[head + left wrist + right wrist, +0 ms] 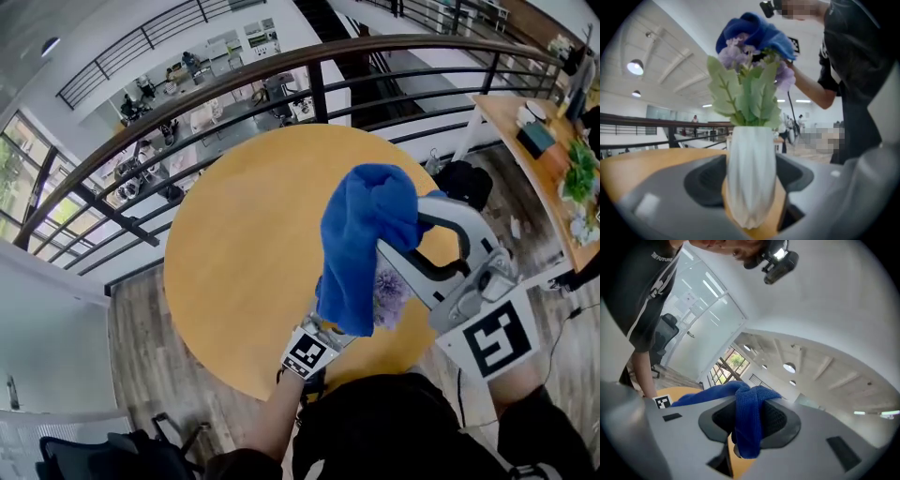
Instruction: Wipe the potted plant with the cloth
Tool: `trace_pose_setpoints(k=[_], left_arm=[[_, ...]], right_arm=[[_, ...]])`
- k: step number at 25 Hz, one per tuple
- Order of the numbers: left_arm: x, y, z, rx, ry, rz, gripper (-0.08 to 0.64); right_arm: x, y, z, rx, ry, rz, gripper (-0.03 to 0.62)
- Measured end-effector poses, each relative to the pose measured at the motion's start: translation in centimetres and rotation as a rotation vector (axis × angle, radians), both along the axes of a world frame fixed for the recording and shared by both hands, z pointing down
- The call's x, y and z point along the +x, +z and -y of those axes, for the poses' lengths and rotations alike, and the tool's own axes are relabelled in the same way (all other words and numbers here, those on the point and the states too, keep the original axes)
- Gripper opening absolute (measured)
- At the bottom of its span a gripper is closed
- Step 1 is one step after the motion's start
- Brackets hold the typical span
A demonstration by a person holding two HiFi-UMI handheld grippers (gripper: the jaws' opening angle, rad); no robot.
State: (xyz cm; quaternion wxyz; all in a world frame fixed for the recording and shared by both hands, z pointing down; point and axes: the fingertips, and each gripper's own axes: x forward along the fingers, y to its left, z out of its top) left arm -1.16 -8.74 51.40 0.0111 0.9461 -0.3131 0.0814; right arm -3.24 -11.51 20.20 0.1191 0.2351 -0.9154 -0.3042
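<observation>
Left gripper (752, 183) fingers are clamped on the white pot (750, 150) of the potted plant (749, 96), at the near side of the round table (239, 244). Right gripper (749, 420) fingers are pinched on a fold of the blue cloth (364, 234). The cloth is draped over the plant's purple flowers (732, 54).

Blue cloth (366, 239) drapes the potted plant (390, 298) above the round table (244, 253).

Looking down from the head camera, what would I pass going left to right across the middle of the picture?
First the round wooden table → blue cloth → right gripper → long desk at the right edge.
</observation>
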Motion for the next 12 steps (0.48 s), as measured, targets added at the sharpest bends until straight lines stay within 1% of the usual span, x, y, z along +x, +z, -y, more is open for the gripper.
trace_pose_setpoints(k=[2,3,4,7,10,12], left_arm=[[-0.1,0.0,0.0,-0.001,-0.001,-0.004,0.325],[-0.1,-0.1,-0.1,-0.001,0.0,-0.005,0.325],[-0.2,-0.1,-0.1,0.0,0.002,-0.005,0.325],[-0.2,0.0,0.1,0.0,0.008,-0.009,0.325],[-0.6,0.1,0.1,-0.001,0.009,-0.01,0.324],[-0.6,0.1,0.0,-0.002,0.009,-0.012,0.324]], right_arm=[[1.2,3.8,1.4,-0.175,0.034,0.022,0.12],[1.8,5.2,1.9,-0.248,0.051,0.042,0.12],[2.4,6.4,2.3,-0.3,0.068,0.061,0.12],[4.9,9.4,4.1,-0.398,0.132,0.117,0.12],[7.0,12.4,5.8,-0.524,0.192,0.206,0.12],[8.2,14.4,6.5,-0.601,0.222,0.249,0.12]])
